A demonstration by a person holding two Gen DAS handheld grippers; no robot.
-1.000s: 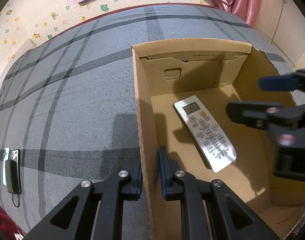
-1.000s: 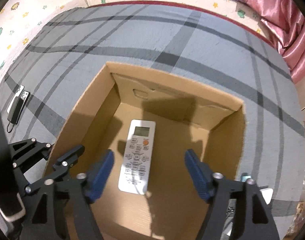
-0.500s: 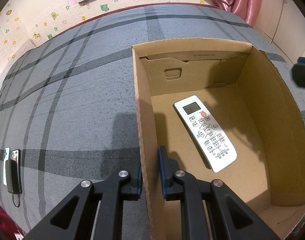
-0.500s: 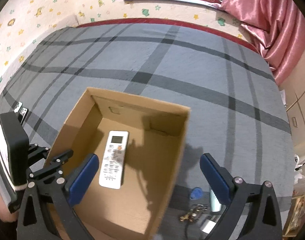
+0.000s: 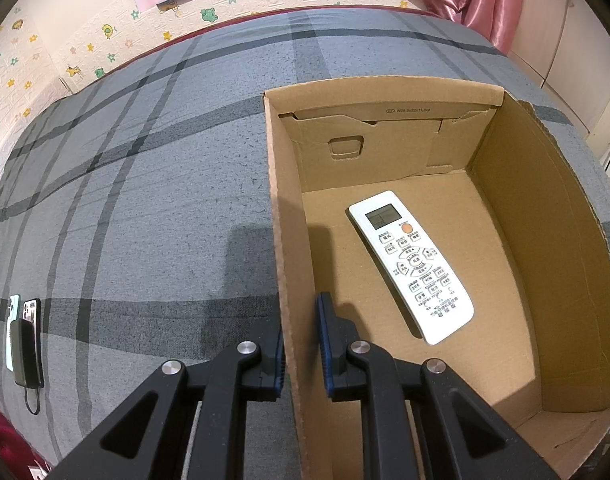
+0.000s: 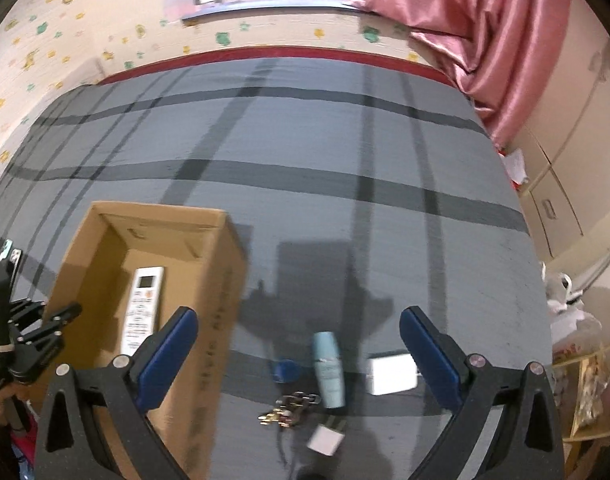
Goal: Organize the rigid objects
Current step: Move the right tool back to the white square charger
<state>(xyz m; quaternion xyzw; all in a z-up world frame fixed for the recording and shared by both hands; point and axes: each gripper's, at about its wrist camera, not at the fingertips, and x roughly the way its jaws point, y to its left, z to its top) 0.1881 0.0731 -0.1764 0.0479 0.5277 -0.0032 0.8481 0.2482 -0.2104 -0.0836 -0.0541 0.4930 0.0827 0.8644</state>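
While left gripper [image 5: 301, 344] pinches cardboard box [image 5: 275, 240] wall, right gripper [image 6: 297, 344] gapes wide beside box; white remote [image 5: 411, 264] flat inside.

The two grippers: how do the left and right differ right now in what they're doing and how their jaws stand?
The left gripper has its jaws nearly closed on the side wall of the cardboard box, one finger inside and one outside; the right gripper is wide open and holds nothing.
The left sits at the box holding the remote; the right hovers beside the box above a pale blue bottle, keys and a white box.
Both have blue pads on black fingers.
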